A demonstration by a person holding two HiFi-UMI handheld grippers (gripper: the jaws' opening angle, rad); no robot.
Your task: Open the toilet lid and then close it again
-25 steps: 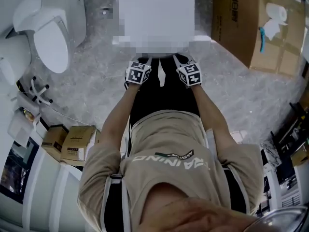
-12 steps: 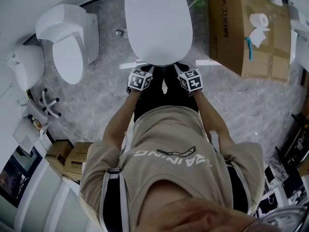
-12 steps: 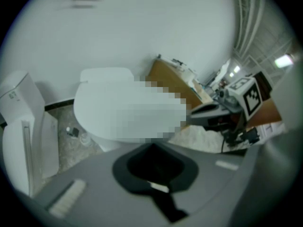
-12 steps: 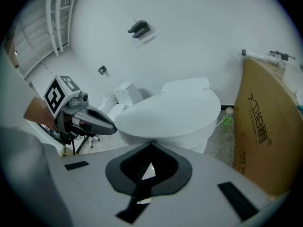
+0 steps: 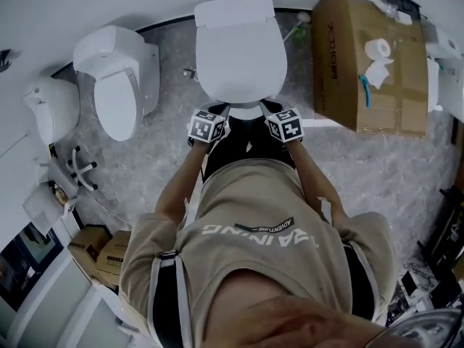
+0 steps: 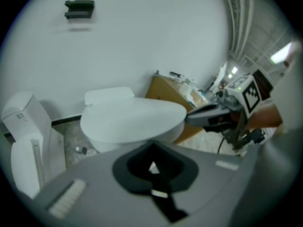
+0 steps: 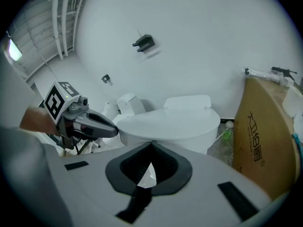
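Observation:
A white toilet (image 5: 239,56) stands against the wall with its lid (image 6: 135,117) down flat; the lid (image 7: 170,122) also shows in the right gripper view. Both grippers hover just in front of the lid's front edge, apart from it. My left gripper (image 5: 208,125) is at the front left and my right gripper (image 5: 284,125) at the front right. Seen along its own jaws, the left gripper (image 6: 151,148) has them together with nothing between, and so does the right gripper (image 7: 151,148). Each view shows the other gripper beside it, pointed and shut.
A second white toilet (image 5: 119,85) and another white fixture (image 5: 54,107) stand to the left. A large cardboard box (image 5: 366,64) with a paper roll (image 5: 378,49) on top is close on the right. Small boxes (image 5: 109,256) lie at lower left. A dark bracket (image 6: 79,8) hangs on the wall.
The head view has shifted so the whole toilet and the wall now show. Both grippers keep their places at the lid's front edge, and the lid stays down.

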